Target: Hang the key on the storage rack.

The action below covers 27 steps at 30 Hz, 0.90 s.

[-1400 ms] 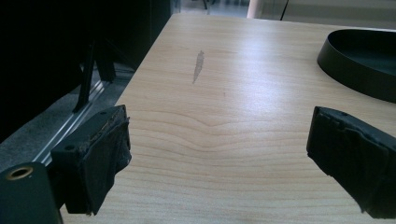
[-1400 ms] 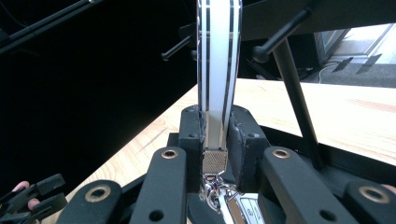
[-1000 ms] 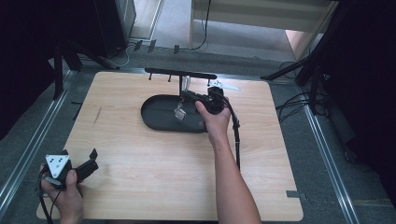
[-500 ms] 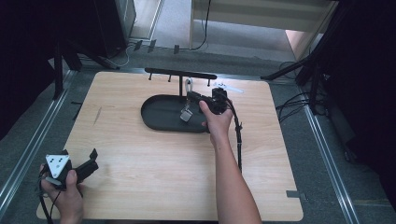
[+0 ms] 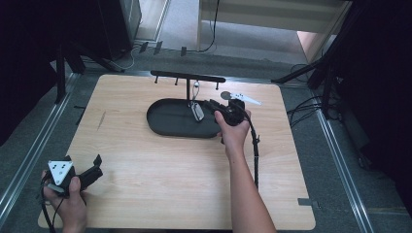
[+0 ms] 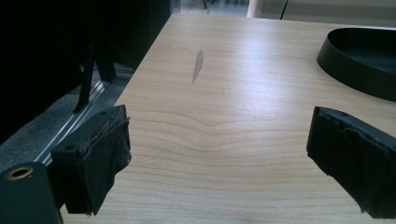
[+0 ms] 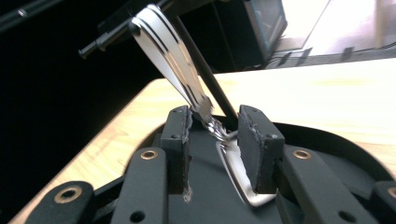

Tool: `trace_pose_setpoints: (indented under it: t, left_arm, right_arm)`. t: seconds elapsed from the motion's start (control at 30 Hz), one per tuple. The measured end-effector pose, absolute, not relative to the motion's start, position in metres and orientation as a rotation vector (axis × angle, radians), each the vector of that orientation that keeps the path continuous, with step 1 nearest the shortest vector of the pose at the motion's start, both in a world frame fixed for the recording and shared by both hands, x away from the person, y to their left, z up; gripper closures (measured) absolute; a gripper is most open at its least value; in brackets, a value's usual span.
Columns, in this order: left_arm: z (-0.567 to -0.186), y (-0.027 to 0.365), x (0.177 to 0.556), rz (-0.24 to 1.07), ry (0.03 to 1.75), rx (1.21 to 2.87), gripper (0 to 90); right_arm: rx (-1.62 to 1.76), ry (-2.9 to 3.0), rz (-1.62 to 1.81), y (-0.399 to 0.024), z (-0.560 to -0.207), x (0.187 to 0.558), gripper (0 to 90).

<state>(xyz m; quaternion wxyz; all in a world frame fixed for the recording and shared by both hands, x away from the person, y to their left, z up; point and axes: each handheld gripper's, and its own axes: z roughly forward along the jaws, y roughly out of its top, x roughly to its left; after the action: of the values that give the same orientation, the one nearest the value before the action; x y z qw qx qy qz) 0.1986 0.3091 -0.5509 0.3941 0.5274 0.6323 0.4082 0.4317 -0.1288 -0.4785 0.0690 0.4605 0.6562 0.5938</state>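
Since the earlier frames your right tongs (image 5: 210, 104) have carried the shiny metal keychain tag (image 5: 197, 112) rightward and up, off the tray floor toward the rack's post.

One light wooden desk (image 5: 145, 160). One black oval tray (image 5: 170, 119), nothing lying loose in it that you can make out. One black T-shaped hanging rack (image 5: 187, 76) standing at the tray's far edge, its strap (image 7: 170, 56) running up to the bar. One white-and-grey flat object (image 5: 240, 97) on the desk just past your right hand.

Right tongs: jaws narrowed, the tag's ring between them; whether they pinch it, you cannot tell.

Left tongs (image 6: 219, 154): spread wide, nothing between, over the desk's near left corner, well apart from the tag.
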Motion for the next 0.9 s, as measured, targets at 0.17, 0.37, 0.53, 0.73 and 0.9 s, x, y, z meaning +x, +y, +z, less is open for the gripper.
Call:
trace_pose_setpoints:
  t: [0.17,0.37,0.53,0.73,0.9]
  left_arm:
    - [-0.551,0.308,0.199,1.041,1.603,1.340,6.1]
    - [-0.551,0.308,0.199,1.045,1.601,1.347,6.1]
    - [-0.551,0.308,0.199,1.048,1.601,1.351,6.1]
    - [-0.551,0.307,0.199,1.050,1.600,1.351,6.1]
    - [-0.551,0.307,0.199,1.052,1.601,1.353,6.1]
  right_arm:
    - [1.337,1.982,1.705,-0.141,-0.480,0.418,65.6]
    - [1.267,1.947,1.715,-0.158,-0.480,0.401,65.6]
    - [1.221,1.941,1.658,-0.178,-0.482,0.382,65.3]
    - [1.196,1.924,1.606,-0.198,-0.485,0.366,63.5]
    - [1.183,1.893,1.571,-0.213,-0.487,0.350,61.0]
